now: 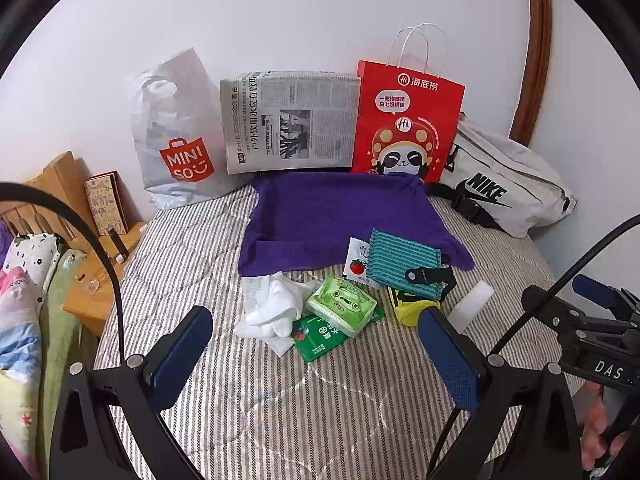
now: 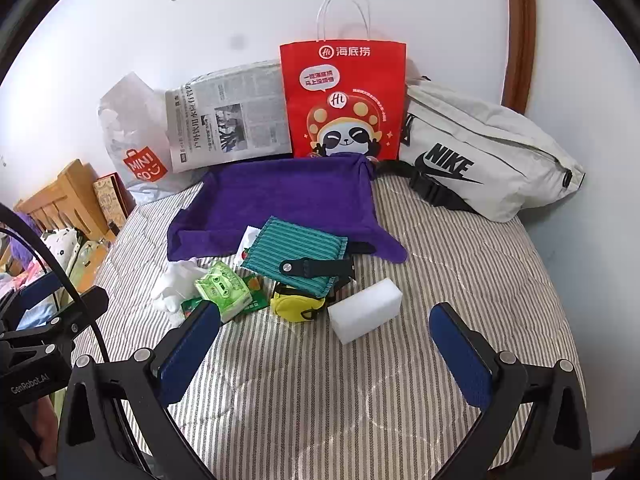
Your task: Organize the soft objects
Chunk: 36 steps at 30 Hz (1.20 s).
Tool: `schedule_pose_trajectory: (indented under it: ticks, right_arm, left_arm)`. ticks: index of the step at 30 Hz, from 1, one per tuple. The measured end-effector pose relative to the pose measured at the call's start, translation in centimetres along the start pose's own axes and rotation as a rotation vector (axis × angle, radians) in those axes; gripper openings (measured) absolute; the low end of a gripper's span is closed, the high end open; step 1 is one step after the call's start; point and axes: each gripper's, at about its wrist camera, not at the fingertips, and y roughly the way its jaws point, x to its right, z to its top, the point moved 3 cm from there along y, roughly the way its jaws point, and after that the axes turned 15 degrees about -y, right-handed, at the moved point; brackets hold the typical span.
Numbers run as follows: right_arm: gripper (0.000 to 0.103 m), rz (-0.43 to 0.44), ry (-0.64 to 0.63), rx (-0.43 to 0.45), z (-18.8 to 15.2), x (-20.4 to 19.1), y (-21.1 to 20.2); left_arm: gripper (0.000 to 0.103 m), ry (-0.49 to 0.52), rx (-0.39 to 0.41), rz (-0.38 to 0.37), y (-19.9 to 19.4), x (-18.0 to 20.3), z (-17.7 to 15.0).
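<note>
The left gripper (image 1: pixel 316 354) and right gripper (image 2: pixel 326 354) are hovering with jaws spread wide, grasping nothing. Just beyond, a white foam block (image 2: pixel 365 310), yellow pouch (image 2: pixel 294 308), green tissue pack (image 2: pixel 224 290) and crumpled white cloth (image 1: pixel 274 310) are lying clustered on the striped bedspread (image 2: pixel 320 400), a teal striped cloth (image 2: pixel 296 254) overlapping the purple towel (image 2: pixel 280 196) behind them.

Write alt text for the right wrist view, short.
Open right gripper, holding nothing, hovers over a striped bedspread before a white sponge block, yellow pouch, green tissue pack and teal striped cloth. Behind: purple towel, red paper bag, Nike bag.
</note>
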Motion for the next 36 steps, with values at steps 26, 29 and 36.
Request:
schedule_pose_trajectory:
  ticks: [26,29,36]
  right_arm:
    - [0.103,-0.002,-0.018,0.018,-0.1,-1.0,-1.0]
    - [0.103,-0.003,-0.018,0.018,0.0,-1.0,-1.1]
    - [0.103,-0.002,-0.022,0.021,0.0,-1.1,-1.3]
  left_arm:
    - [0.103,0.016,0.007,0.015,-0.1,-0.1,0.0]
    - [0.103,0.016,0.006,0.018,-0.1,-0.1,0.0]
    - [0.103,0.018,0.009,0.021,-0.2,-0.1,-0.2]
